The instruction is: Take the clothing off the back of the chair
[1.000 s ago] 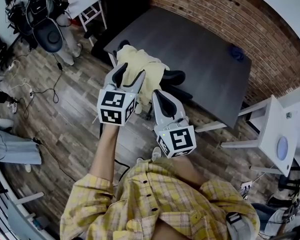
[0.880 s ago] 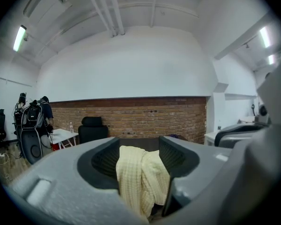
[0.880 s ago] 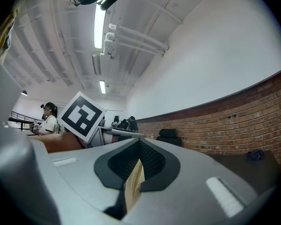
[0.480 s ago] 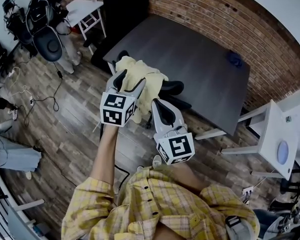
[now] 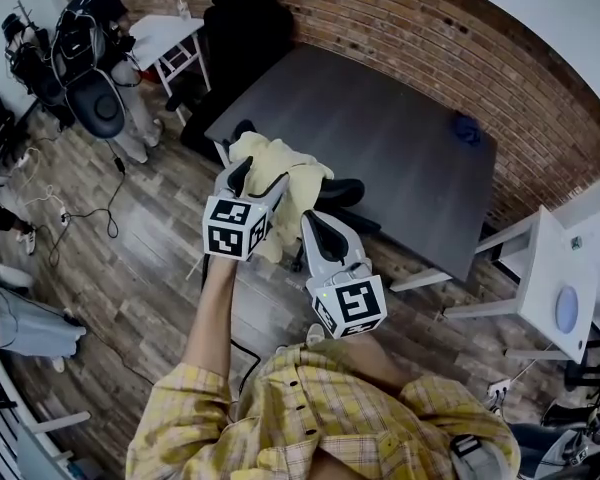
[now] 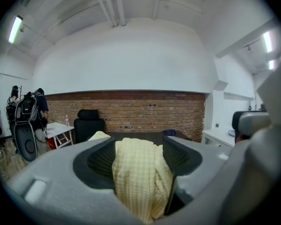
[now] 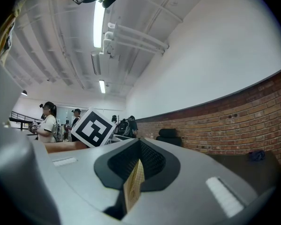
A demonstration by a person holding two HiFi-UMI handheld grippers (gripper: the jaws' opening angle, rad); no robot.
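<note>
My plaid shirt [image 5: 310, 418] fills the near edge of the head view, on the open-floor side of the chair [image 5: 345, 190]. My bare left forearm [image 5: 215, 308] reaches straight out from it toward the chair, while my right arm is drawn in close to my chest.

My right claw [image 5: 313, 216] sits short of the chair on its seat side, held level with its marker cube facing up. Its jaws are pressed together on a thin fold of the pale yellow clothing [image 5: 280, 168]. In the right gripper view that fold shows edge-on between the pads.

My left claw [image 5: 258, 173] is farther out, beside the right one, and tips slightly down at the chair's back. Its jaws have just been opening and now stand wide. The clothing hangs in the gap between them, and neither pad is clamped on it.

The clothing is draped over the top of the chair's back and falls down the side facing me.

Just beyond the chair is a dark table [image 5: 400, 118], with the chair drawn up to its near edge. A small blue thing [image 5: 467, 128] lies on the table, well apart from the chair. A brick wall [image 5: 430, 38] runs behind the table. Off to the chair's left is a white side table [image 5: 165, 23].
</note>
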